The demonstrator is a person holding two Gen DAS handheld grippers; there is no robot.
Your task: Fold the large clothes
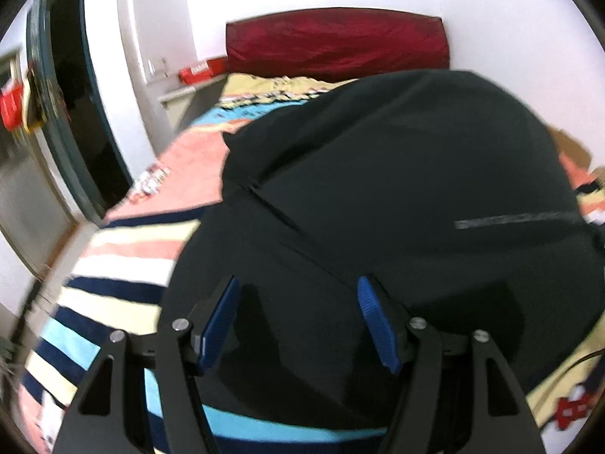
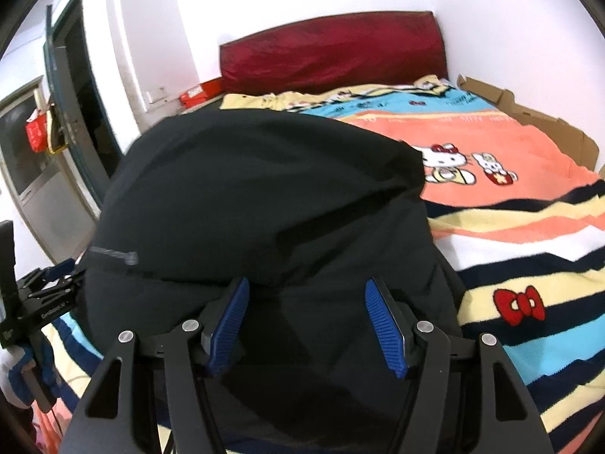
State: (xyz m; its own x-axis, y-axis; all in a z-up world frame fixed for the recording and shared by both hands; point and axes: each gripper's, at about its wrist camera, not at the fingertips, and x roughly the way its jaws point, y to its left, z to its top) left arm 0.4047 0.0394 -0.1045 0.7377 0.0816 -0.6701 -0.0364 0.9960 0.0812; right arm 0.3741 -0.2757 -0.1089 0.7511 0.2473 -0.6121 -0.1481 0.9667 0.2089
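A large black garment (image 1: 397, 189) lies in a folded heap on the striped bed blanket (image 1: 124, 265); a small grey logo strip shows on it. It also fills the middle of the right wrist view (image 2: 257, 196). My left gripper (image 1: 298, 287) is open just above the garment's near edge, with nothing between its blue pads (image 1: 221, 321). My right gripper (image 2: 306, 291) is open over the garment's near edge, also empty. The left gripper shows at the left edge of the right wrist view (image 2: 45, 295).
The bed has a striped cartoon blanket (image 2: 510, 234) and a dark red headboard (image 2: 332, 49). Brown cardboard (image 2: 529, 117) lines the bed's right side by the wall. A dark doorway (image 1: 83, 87) and red boxes (image 2: 200, 92) are on the left.
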